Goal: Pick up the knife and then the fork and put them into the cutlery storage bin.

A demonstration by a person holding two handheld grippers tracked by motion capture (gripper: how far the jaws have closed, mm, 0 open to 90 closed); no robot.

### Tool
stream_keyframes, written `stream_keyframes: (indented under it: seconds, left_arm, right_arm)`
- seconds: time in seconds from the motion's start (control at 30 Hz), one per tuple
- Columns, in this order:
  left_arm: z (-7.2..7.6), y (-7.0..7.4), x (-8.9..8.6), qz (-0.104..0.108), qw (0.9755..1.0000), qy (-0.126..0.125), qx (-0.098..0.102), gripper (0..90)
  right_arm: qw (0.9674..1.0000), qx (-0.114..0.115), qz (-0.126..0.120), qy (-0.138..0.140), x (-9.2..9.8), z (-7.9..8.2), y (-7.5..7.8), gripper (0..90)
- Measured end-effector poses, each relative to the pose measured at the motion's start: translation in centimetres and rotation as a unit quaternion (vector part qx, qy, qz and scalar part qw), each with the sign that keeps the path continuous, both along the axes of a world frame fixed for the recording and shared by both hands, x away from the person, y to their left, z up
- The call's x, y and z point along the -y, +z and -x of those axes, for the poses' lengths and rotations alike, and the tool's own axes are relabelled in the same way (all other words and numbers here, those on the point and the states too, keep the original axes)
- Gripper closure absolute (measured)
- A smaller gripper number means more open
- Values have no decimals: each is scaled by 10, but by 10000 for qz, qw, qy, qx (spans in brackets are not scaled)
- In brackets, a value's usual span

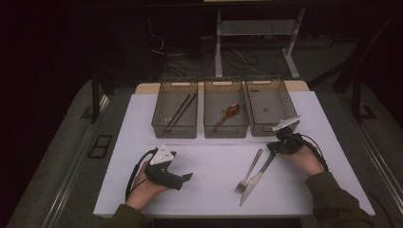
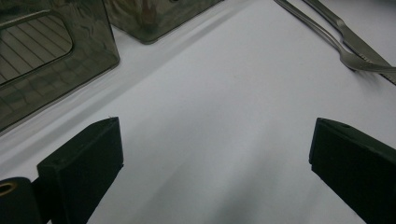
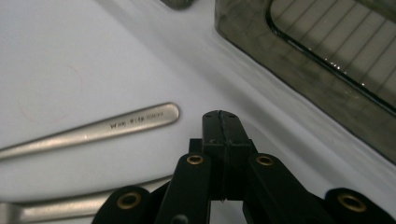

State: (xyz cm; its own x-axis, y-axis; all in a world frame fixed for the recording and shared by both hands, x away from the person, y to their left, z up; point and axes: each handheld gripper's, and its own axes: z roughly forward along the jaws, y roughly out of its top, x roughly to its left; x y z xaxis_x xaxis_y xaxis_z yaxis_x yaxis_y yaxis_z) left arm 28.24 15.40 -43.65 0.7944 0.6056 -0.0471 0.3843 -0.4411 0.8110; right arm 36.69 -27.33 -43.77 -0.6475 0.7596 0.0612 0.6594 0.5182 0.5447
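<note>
A steel fork (image 1: 249, 170) and a steel knife (image 1: 257, 176) lie side by side on the white table (image 1: 209, 161), right of centre. My right gripper (image 1: 272, 147) rests at the far end of the knife's handle. Its jaws (image 3: 220, 117) are shut flat against each other with nothing between them. The fork's engraved handle end (image 3: 107, 127) lies just left of the tip, and the knife's handle (image 3: 56, 207) runs under the linkage. My left gripper (image 1: 184, 179) lies at the front left, pointing right. Open wide, the left gripper (image 2: 215, 123) has bare table between its jaws, with the fork (image 2: 327, 39) and knife (image 2: 362, 44) farther off.
Three smoky plastic bins stand in a row at the back. The left bin (image 1: 164, 118) holds chopsticks (image 1: 180, 111), the middle bin (image 1: 211, 121) a reddish-brown spoon (image 1: 229, 112), and the right bin (image 1: 268, 126) stands close beyond my right gripper. Table edges run near both forearms.
</note>
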Motion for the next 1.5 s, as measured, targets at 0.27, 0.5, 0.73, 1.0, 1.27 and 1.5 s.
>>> stream_keyframes:
  seconds: [0.27, 0.5, 0.73, 1.0, 1.27, 1.5]
  left_arm:
    - [0, 0, 0, -38, 10000, -23, -4, 20]
    - [0, 0, -1, 20, 10000, -19, -39, 19]
    - [-1, -2, -3, 80, 9999, -33, -88, 19]
    - [-1, -2, -4, 95, 9999, -45, -90, 19]
    - [-1, -2, -4, 105, 9999, -63, -92, 19]
    - [-1, -2, -3, 114, 9999, -63, -97, 19]
  right_arm:
    - [9998, -55, 146, 88, 7, 8, 2, 889]
    - [9997, -133, 178, 123, 12, 16, 3, 890]
    - [9994, -247, 170, 164, 23, 28, 4, 890]
    - [9991, -332, 185, 210, 31, 39, 5, 889]
    - [9985, -428, 188, 294, 36, 49, 6, 890]
    - [9977, -522, 194, 386, 39, 60, 6, 890]
